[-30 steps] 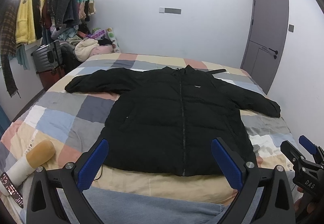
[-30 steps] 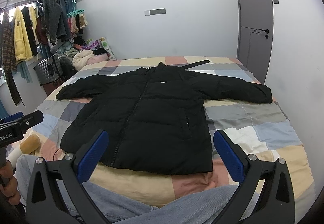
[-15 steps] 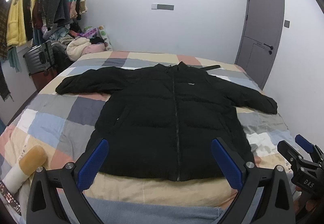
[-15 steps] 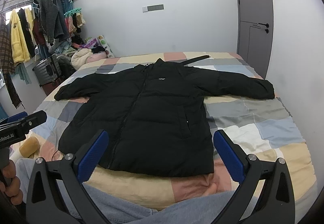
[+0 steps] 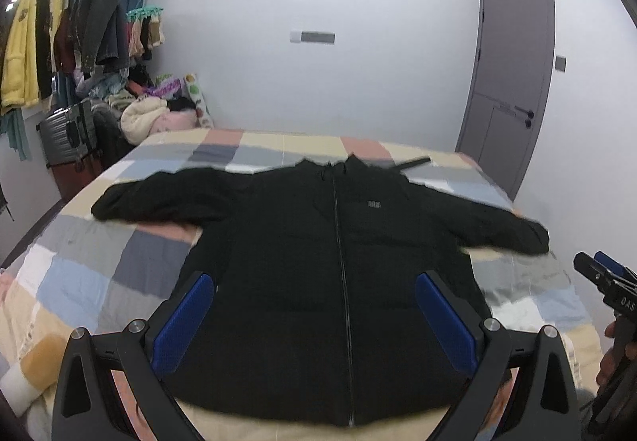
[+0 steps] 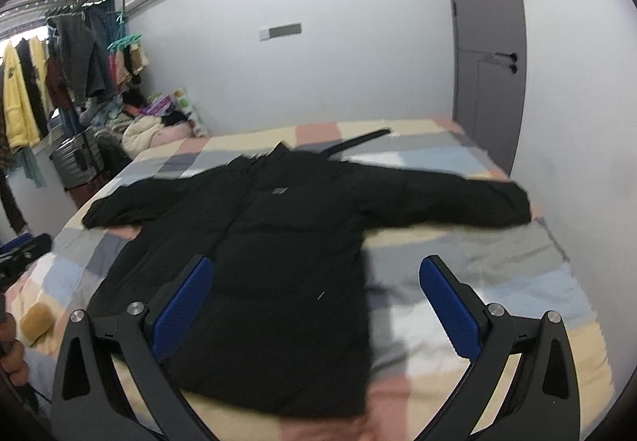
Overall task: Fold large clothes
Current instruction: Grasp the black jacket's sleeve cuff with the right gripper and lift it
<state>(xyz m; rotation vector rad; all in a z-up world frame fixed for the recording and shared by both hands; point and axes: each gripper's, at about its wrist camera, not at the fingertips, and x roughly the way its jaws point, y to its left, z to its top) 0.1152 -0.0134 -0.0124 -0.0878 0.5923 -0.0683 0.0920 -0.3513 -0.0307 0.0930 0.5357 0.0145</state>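
Observation:
A large black puffer jacket (image 5: 318, 261) lies flat, zipped, front up on the bed, both sleeves spread out sideways; it also shows in the right wrist view (image 6: 278, 242). My left gripper (image 5: 314, 313) is open and empty, held above the jacket's lower hem. My right gripper (image 6: 318, 301) is open and empty, above the jacket's lower right side. The right gripper also shows at the right edge of the left wrist view (image 5: 605, 277). The left gripper shows at the left edge of the right wrist view (image 6: 24, 249).
The bed has a patchwork cover (image 5: 79, 273). A plush toy (image 6: 38, 321) lies near its front left corner. A clothes rack (image 5: 79, 22), a suitcase (image 5: 67, 138) and a clothes pile (image 5: 151, 114) stand at the left. A grey door (image 5: 513, 74) is at the right.
Both grippers have moved forward and closer over the jacket, which now fills more of each view. Both stay open. The jacket has not moved.

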